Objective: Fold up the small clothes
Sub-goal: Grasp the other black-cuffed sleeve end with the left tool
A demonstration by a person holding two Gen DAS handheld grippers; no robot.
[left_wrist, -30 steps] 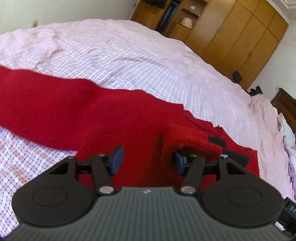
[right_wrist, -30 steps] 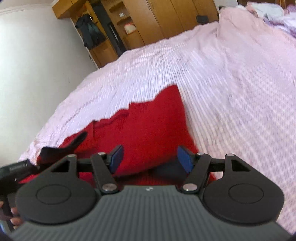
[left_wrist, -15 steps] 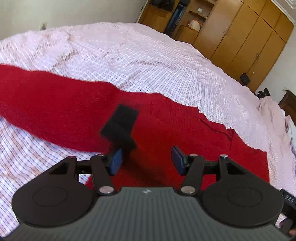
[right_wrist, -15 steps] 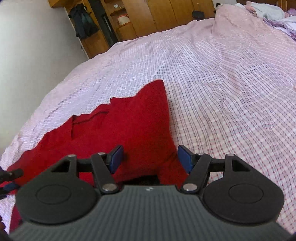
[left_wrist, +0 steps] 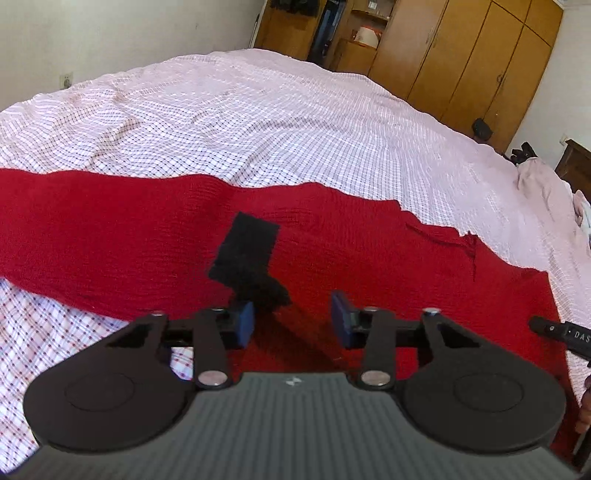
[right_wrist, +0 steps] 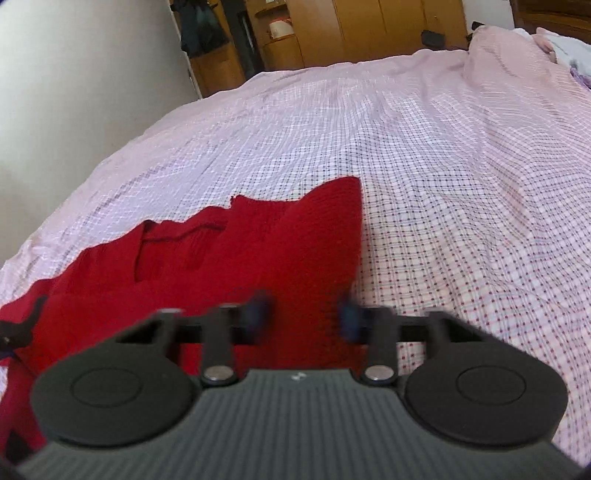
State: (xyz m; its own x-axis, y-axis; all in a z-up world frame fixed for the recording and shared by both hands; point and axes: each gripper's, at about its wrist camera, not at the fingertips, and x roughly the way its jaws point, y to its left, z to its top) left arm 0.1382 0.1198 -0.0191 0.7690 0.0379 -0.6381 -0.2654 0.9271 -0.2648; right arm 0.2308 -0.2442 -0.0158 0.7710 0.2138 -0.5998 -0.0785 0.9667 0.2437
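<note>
A red knit sweater (left_wrist: 147,236) lies spread on the checked bedspread (left_wrist: 295,122), one sleeve stretching to the left. A black rectangular piece (left_wrist: 247,254) lies on the sweater just ahead of my left finger. My left gripper (left_wrist: 293,321) is open and empty, low over the sweater's body. In the right wrist view the sweater (right_wrist: 258,251) shows its neckline and a folded right edge. My right gripper (right_wrist: 304,319) is open and empty over that edge, its fingers blurred. The right gripper's tip shows at the right edge of the left wrist view (left_wrist: 561,334).
Wooden wardrobes (left_wrist: 461,55) and open shelves (left_wrist: 354,33) stand beyond the bed. A pale wall (right_wrist: 74,74) runs along the bed's left side. Bunched pink bedding (left_wrist: 546,181) and other clothes lie at the far right.
The sweater's folded hump has dropped flat and the black piece now lies on it. Both grippers have pulled back and risen; the right jaws have narrowed.
</note>
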